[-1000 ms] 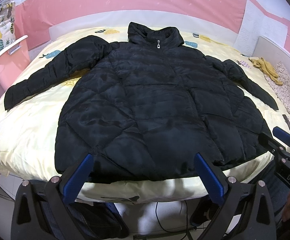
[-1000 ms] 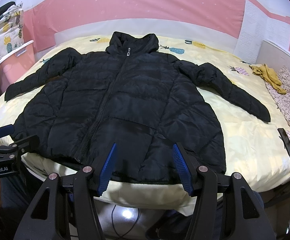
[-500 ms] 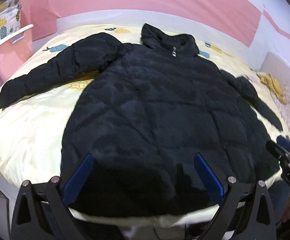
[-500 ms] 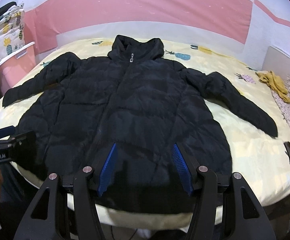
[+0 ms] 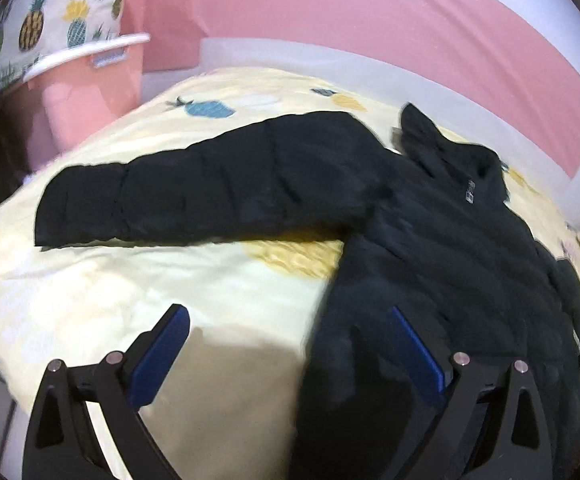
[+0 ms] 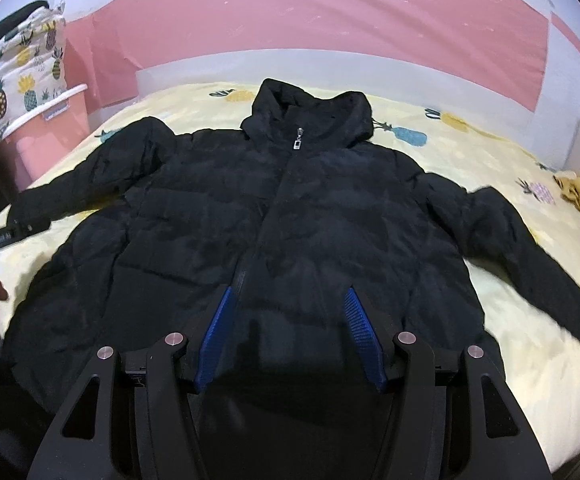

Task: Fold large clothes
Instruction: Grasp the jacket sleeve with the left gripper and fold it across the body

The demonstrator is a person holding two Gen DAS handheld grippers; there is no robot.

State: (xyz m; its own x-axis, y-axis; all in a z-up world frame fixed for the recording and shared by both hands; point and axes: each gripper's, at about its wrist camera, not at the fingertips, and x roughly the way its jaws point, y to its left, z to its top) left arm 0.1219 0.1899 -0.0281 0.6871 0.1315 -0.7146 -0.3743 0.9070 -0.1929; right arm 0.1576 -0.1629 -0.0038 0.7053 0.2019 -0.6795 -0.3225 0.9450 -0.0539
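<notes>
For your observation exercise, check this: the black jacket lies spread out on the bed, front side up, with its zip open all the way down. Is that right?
Not quite. The jacket lies spread front up on the bed, but its zip is closed up to the collar, as the right wrist view shows.

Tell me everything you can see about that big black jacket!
The jacket is black, puffy and quilted, with slightly shiny fabric. It lies flat, front up, on the yellow pineapple bedsheet, zipped to the collar with a silver zipper pull. Both sleeves are spread outward. Neither gripper holds it.
</notes>
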